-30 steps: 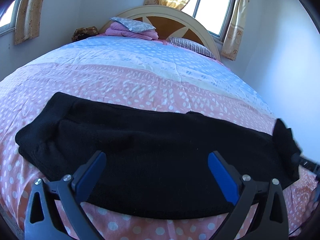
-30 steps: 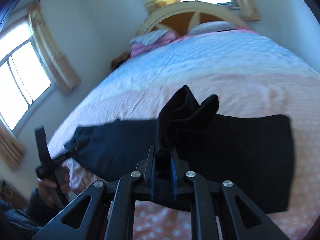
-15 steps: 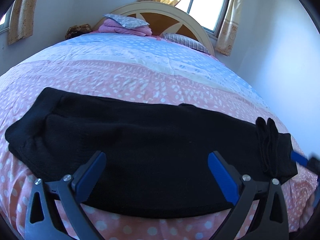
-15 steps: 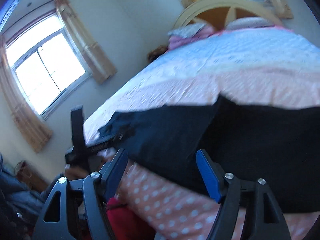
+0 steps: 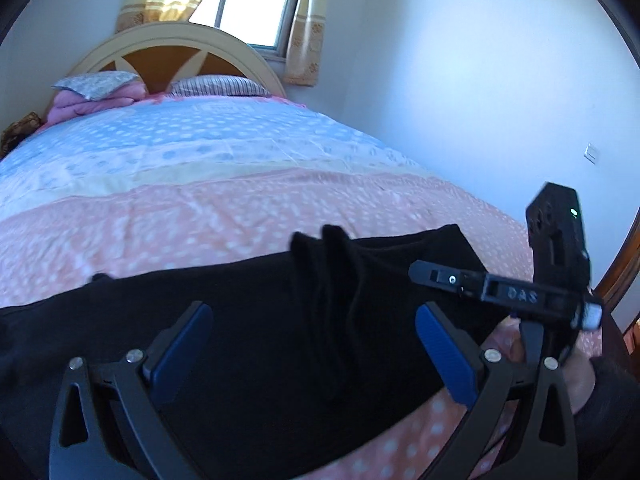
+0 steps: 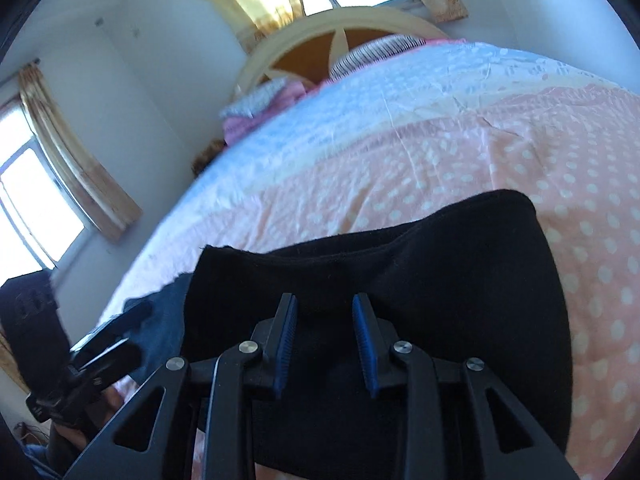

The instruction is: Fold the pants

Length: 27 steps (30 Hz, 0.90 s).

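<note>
My right gripper [image 6: 325, 340] is closing over a fold of the black pants [image 6: 440, 280], pads not yet pressing. My left gripper [image 5: 316, 354] hangs wide open and empty above them at the bed's [image 5: 200, 200] near edge, ready to grab.

Black pants [image 5: 260, 344] lie spread across the pink dotted bedspread, one end rumpled.

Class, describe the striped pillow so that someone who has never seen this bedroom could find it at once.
Start at the arched cream headboard at the far end of the bed. Lying against its foot, right of centre, is the striped pillow. Fine dark stripes set it apart from the speckled grey pillow on the folded pink bedding to its left.
</note>
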Each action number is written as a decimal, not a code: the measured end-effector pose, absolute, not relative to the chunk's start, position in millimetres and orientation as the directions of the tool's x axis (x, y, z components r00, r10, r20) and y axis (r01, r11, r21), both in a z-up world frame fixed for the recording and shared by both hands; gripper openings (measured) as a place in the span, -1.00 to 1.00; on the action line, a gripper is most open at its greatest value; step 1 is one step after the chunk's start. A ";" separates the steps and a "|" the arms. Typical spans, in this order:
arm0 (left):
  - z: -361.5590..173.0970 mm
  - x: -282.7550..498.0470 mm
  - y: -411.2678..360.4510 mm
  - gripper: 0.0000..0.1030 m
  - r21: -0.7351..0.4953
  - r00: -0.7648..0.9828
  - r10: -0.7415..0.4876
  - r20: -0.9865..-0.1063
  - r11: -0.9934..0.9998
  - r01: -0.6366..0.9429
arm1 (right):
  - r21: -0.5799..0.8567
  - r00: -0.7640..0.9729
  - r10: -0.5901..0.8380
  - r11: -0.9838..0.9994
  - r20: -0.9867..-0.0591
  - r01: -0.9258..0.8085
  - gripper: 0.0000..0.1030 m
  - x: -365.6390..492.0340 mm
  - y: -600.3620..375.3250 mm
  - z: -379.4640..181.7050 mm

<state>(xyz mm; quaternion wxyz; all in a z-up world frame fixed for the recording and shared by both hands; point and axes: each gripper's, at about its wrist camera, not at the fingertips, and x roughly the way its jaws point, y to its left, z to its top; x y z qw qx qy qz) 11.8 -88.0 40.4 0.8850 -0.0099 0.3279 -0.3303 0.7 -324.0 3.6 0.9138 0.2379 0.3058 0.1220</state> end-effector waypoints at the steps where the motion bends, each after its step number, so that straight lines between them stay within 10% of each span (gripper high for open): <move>1: 37.7 16.7 -93.9 1.00 -0.247 0.554 -0.595 -0.582 0.779 0.577 | 0.546 0.789 0.388 0.834 -0.477 -0.080 -0.39 -1.0 -329.9 1.7; 7: 19.9 32.1 -108.2 0.58 -0.357 0.535 -0.585 -0.609 0.805 0.474 | 0.661 0.833 0.423 0.744 -0.356 -0.095 -0.39 -8.7 -351.5 14.3; 14: 21.5 30.9 -114.7 -0.44 -0.417 0.498 -0.647 -0.577 0.758 0.502 | 0.680 0.898 0.274 0.732 -0.344 0.038 -0.39 -18.8 -389.1 16.0; 27: 29.7 26.8 -96.9 -0.72 -0.591 0.491 -0.689 -0.533 0.719 0.366 | 0.689 0.945 0.036 0.694 -0.325 0.210 -0.39 -48.2 -425.0 26.1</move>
